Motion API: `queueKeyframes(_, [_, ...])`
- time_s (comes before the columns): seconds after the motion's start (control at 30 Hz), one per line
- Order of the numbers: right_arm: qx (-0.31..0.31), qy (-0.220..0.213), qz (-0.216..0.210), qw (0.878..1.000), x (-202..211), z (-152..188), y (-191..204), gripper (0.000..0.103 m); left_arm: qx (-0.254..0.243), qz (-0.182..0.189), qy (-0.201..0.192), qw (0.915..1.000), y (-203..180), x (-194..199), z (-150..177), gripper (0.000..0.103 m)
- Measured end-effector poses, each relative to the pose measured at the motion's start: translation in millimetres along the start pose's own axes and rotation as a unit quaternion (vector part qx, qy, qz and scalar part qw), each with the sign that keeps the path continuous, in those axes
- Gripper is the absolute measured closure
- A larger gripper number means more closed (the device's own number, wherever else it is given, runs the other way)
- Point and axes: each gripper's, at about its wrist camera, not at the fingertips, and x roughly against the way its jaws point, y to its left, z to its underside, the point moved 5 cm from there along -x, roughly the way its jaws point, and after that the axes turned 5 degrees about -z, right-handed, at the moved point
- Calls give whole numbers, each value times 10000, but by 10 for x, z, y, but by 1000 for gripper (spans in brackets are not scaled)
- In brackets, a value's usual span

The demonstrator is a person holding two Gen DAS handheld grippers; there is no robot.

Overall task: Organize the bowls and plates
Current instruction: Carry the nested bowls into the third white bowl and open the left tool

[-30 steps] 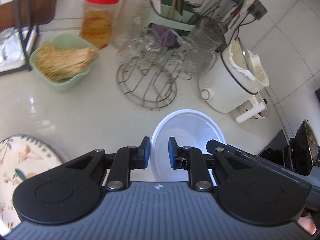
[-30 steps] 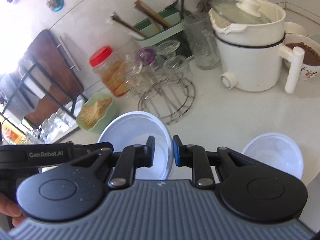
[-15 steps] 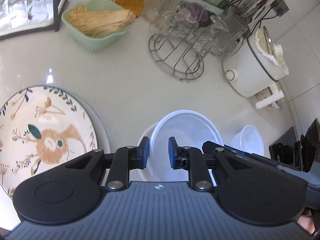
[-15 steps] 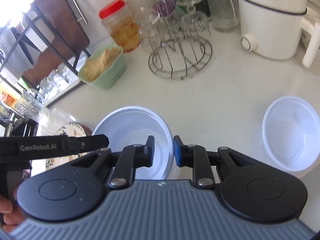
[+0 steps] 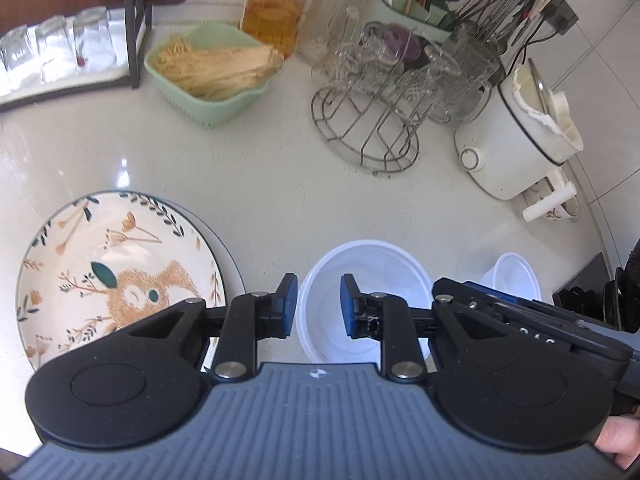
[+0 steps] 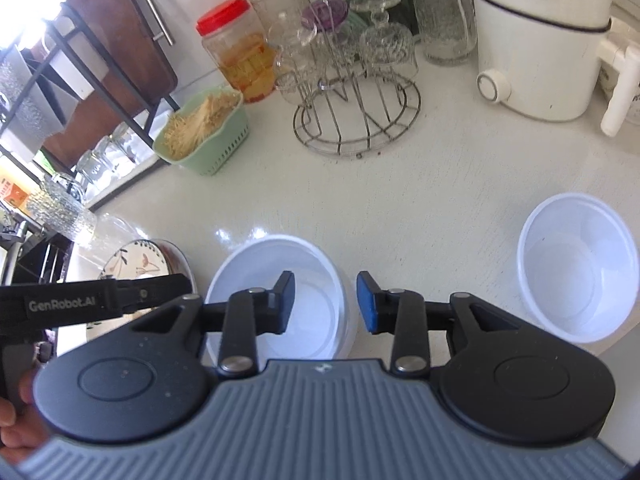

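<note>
Bowl stack (image 5: 370,280) on counter, right of floral plate (image 5: 116,276) | left gripper (image 5: 316,306) opening, straddles near-left rim, pads clear | right gripper (image 6: 325,302) opening over right rim (nothing pinched) | small bowl (image 6: 578,268) farther right, nearer right gripper

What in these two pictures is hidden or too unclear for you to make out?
- Near side of the big white bowl: left view, hidden behind the left gripper, whose jaws are opening.
- Patterned plate: right view, mostly covered by a black strap.
- Whether that bowl is one or two nested: right view, right gripper, jaws opening, blocks the rim.
- Brown board's top: washed out by glare.
</note>
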Motion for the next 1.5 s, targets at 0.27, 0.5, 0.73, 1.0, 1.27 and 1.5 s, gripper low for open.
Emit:
queueKeyframes(0.27, [164, -406, 84, 9990, 323, -63, 56, 66, -208, 107, -337, 9992, -130, 301, -54, 76])
queueKeyframes(0.5, [235, -854, 198, 9959, 629, -49, 125, 66, -550, 230, -463, 9971, -268, 460, -41, 76])
queueKeyframes(0.73, [80, -1266, 429, 9910, 829, -10, 79, 66, -980, 359, -378, 9938, -444, 448, -32, 76])
queueKeyframes(1.0, [-56, -1550, 724, 9852, 965, -17, -95, 66, -1328, 556, -331, 9890, -772, 364, -67, 76])
queueKeyframes(1.27, [-241, -1666, 1069, 9799, 1098, 67, -378, 66, -1724, 685, -167, 9825, -1159, 180, -18, 76])
queueKeyframes(1.5, [-431, -1640, 1396, 9756, 1150, 168, -692, 66, -2078, 795, 12, 9749, -1504, -85, 70, 70])
